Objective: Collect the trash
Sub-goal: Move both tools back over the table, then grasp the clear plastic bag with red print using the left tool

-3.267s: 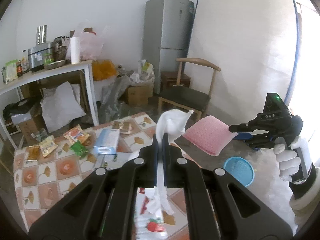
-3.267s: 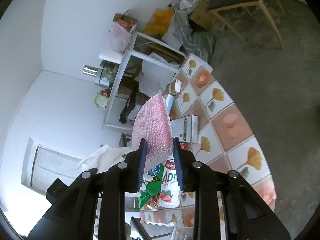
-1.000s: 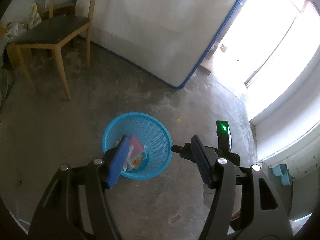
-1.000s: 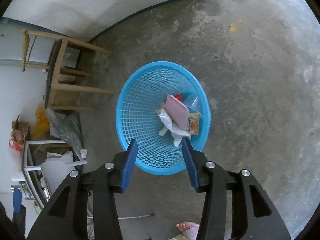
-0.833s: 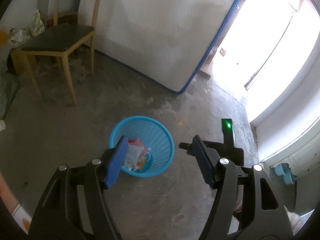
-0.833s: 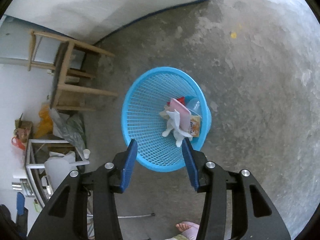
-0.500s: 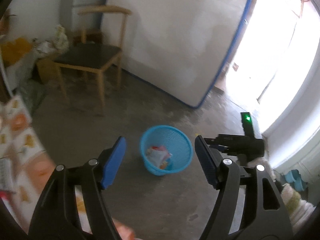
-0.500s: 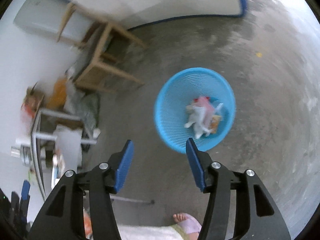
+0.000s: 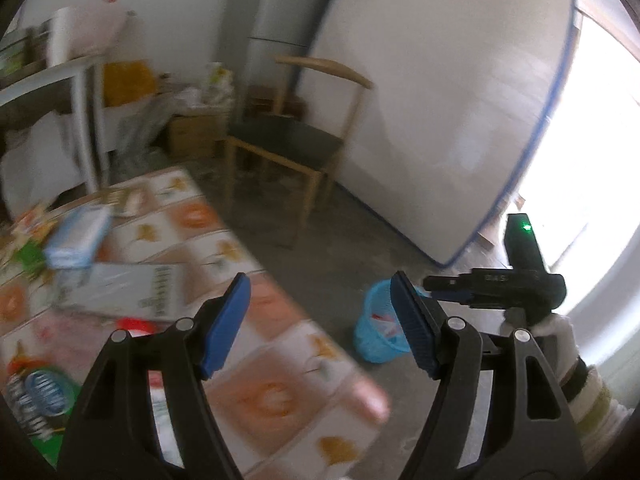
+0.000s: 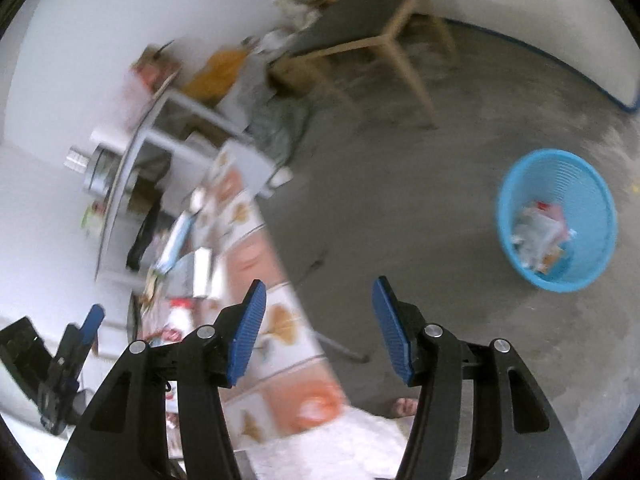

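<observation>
My left gripper (image 9: 318,284) is open with nothing between its blue pads. It hangs over the corner of the table with the patterned cloth (image 9: 256,396). On the table lie a white box (image 9: 120,288), a light blue pack (image 9: 76,236), a green packet (image 9: 36,396) and a red-capped bottle (image 9: 134,325). My right gripper (image 10: 319,284) is also open and empty, above the table edge (image 10: 280,328). The blue basket (image 10: 592,200) stands on the floor to the right, with trash (image 10: 540,232) inside. The same basket (image 9: 372,344) shows behind my left gripper's right finger.
A wooden chair (image 9: 288,140) stands beyond the table, with a mattress (image 9: 440,100) leaning on the wall and a fridge (image 9: 276,20) behind. A white side table (image 9: 52,76) and boxes crowd the left. A gloved hand (image 9: 556,336) and a bare foot (image 10: 404,406) show.
Both grippers have risen and swung from over the basket toward the table. The tissue and pink sponge held earlier now lie in the basket. Both jaws stand a little wider.
</observation>
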The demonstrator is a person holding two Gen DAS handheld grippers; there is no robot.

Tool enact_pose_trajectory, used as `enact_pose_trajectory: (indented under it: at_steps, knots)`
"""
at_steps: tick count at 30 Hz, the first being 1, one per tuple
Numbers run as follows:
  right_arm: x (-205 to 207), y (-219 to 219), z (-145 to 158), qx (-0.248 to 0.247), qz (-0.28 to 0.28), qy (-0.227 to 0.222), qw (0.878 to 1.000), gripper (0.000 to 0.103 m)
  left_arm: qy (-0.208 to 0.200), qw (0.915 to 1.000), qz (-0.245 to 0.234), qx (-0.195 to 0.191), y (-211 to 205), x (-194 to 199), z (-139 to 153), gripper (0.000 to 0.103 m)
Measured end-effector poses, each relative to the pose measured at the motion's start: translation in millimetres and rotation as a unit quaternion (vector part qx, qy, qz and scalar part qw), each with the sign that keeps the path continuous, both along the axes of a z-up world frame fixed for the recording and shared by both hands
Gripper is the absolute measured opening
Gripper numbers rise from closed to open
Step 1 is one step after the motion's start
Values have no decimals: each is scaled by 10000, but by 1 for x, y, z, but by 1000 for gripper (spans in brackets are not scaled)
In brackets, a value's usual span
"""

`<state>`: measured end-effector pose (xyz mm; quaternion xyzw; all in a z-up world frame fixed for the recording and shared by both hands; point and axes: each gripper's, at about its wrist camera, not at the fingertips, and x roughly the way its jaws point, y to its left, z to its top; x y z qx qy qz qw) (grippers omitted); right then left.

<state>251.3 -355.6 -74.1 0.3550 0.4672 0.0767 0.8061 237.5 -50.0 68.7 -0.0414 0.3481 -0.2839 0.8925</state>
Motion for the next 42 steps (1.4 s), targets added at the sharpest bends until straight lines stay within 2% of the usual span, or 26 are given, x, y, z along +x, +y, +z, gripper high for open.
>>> enact_pose_trajectory:
  at_steps: [5, 7, 10, 12, 17, 21, 24, 26, 31, 38, 42]
  knots:
    - [24, 69, 23, 5, 622, -148, 9980, 54, 287, 9969, 733, -73, 85, 10, -13, 68]
    - [29, 88, 28, -8, 774, -160, 9969, 54, 664, 9914, 1092, -286, 124, 19, -27, 68]
    - [35, 112, 30, -9, 993, -125, 9950, 54, 1254, 9788, 1520, -551, 173, 39, -47, 68]
    - [37, 125, 30, -13, 1111, -84, 9938, 54, 1564, 9710, 1747, -473, 200, 51, -54, 68]
    - [40, 144, 30, -57, 1384, -88, 9903, 54, 2173, 9592, 1811, -24, 240, 89, -63, 68]
    - [42, 153, 32, -62, 1553, -97, 9878, 54, 2478, 9510, 1846, 91, 254, 114, -77, 68]
    - [44, 164, 35, -74, 1756, -154, 9843, 54, 2856, 9438, 1661, 61, 259, 129, -92, 69]
    - [46, 172, 39, -88, 1897, -209, 9816, 54, 3003, 9404, 1574, 259, 257, 137, -103, 70]
    - [52, 189, 45, -114, 2164, -332, 9757, 54, 3087, 9364, 1524, 675, 251, 145, -124, 70]
    - [62, 215, 49, -126, 2430, -366, 9692, 54, 3183, 9258, 1591, 1272, 250, 148, -145, 70]
    - [66, 227, 51, -270, 2505, -380, 9670, 54, 3207, 9215, 1651, 1440, 254, 149, -152, 59]
